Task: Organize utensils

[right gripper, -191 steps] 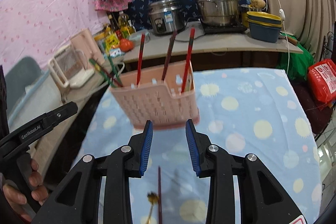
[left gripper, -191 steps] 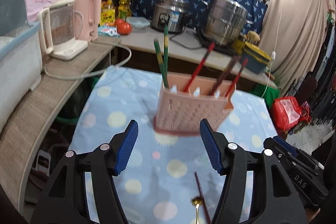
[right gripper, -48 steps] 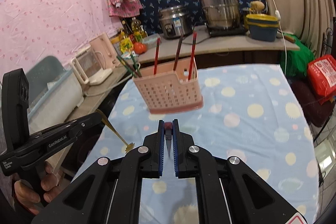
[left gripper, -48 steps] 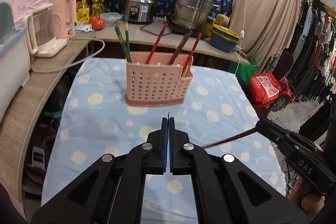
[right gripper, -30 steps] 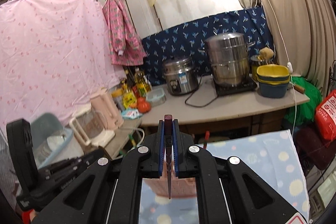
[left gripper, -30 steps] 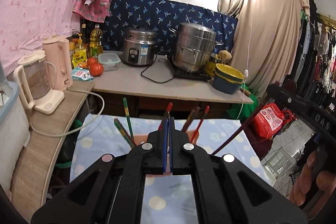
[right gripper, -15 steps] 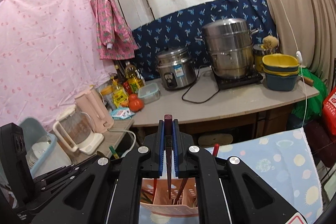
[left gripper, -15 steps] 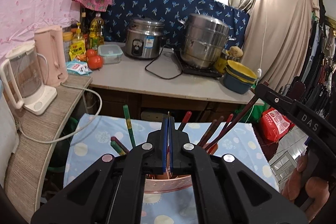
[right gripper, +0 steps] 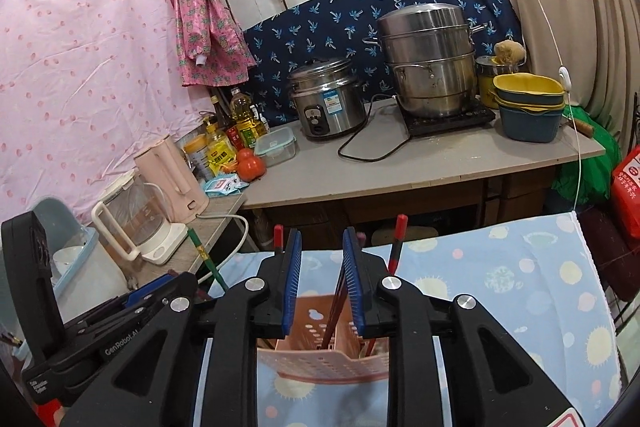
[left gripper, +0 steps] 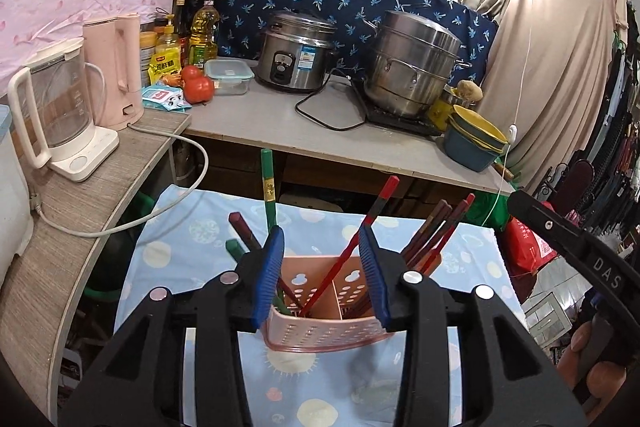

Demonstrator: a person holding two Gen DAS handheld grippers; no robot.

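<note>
Both grippers hang just above the pink caddy (left gripper: 328, 323), which stands on the dotted cloth of the table (left gripper: 472, 259), toward its far edge and roughly midway between its sides. The left gripper (left gripper: 323, 275) has its blue pads spread with nothing between them, and through the gap one sees a red chopstick (left gripper: 352, 247) leaning in the middle compartment. The right gripper (right gripper: 320, 279) is likewise parted and empty, its fingers framing the caddy's rim and a dark chopstick (right gripper: 334, 311) standing inside. Judging by this, the step in hand is the release over the caddy, and no loose utensil shows on the cloth in either view. To do it well, each gripper is best lifted straight up and back, pads kept wide, so that no finger catches the leaning sticks: the green ones (left gripper: 267, 187) at the left end and the brown bundle (left gripper: 436, 231) at the right stand tilted and would tip the light caddy if snagged. Beyond the table runs a counter with a rice cooker (left gripper: 294, 53), a steamer (left gripper: 412, 65) and a kettle (left gripper: 60, 119).
</note>
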